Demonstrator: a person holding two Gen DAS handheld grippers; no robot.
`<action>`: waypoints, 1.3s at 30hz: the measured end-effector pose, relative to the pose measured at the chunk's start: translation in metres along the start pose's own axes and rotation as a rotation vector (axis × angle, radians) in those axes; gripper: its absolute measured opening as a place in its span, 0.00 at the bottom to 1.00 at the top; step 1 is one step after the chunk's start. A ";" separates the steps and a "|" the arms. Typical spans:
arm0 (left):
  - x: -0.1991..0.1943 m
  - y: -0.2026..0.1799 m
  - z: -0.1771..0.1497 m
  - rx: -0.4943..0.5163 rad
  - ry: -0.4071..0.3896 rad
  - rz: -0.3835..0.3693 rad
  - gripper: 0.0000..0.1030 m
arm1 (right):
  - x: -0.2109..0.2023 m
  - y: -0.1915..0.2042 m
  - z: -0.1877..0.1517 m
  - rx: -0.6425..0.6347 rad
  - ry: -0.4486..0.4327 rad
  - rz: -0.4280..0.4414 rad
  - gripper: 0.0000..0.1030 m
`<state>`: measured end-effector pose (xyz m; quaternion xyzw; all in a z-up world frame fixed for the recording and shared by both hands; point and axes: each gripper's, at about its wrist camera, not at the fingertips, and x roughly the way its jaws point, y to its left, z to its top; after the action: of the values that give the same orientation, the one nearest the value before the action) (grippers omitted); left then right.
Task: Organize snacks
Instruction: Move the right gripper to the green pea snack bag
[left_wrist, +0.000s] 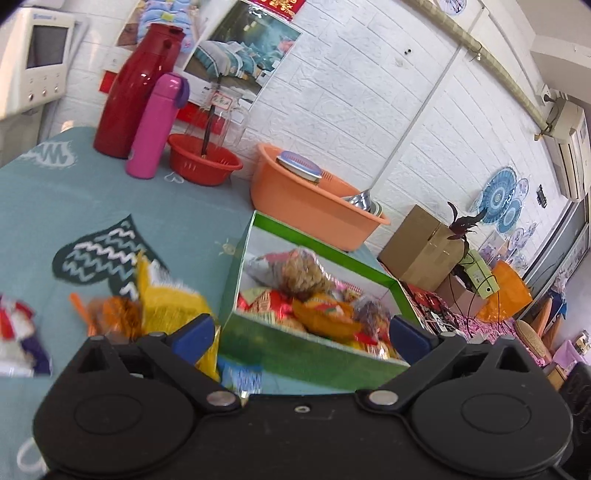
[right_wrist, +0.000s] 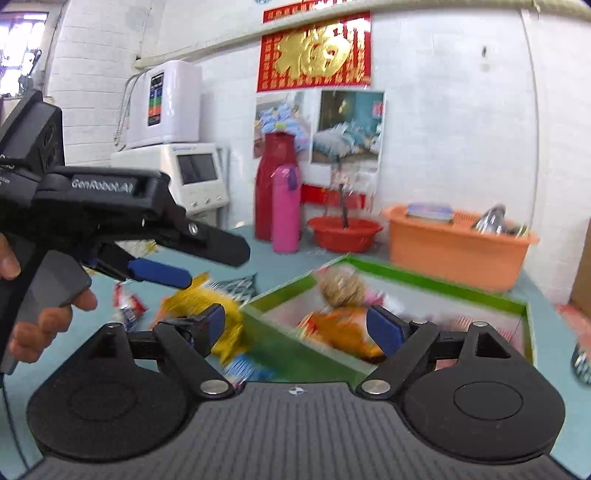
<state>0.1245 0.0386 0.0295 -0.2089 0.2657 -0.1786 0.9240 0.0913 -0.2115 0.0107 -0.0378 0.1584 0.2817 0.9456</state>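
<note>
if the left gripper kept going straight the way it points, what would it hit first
Most likely the near wall of the green box, which sits between the open fingers of the left gripper; just past it are the snack packets inside. Depth is hard to judge through the fisheye blur.

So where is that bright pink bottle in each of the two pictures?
Left wrist view: the pink bottle stands upper left, in front of the tall red jug.
Right wrist view: the pink bottle is just left of centre, again against the red jug.
Shared landmark: the small red basin on the bottle's right in both.
</note>
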 end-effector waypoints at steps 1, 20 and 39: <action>-0.005 0.002 -0.006 -0.010 0.000 -0.002 1.00 | -0.001 0.001 -0.005 0.013 0.026 0.029 1.00; -0.021 0.034 -0.064 -0.124 0.070 0.033 1.00 | 0.031 0.038 -0.047 -0.112 0.329 0.125 0.81; 0.020 -0.011 -0.064 0.029 0.204 -0.105 1.00 | -0.017 0.024 -0.069 -0.018 0.305 0.016 1.00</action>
<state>0.1016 0.0023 -0.0229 -0.1897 0.3447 -0.2508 0.8845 0.0459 -0.2114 -0.0483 -0.0877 0.2981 0.2814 0.9079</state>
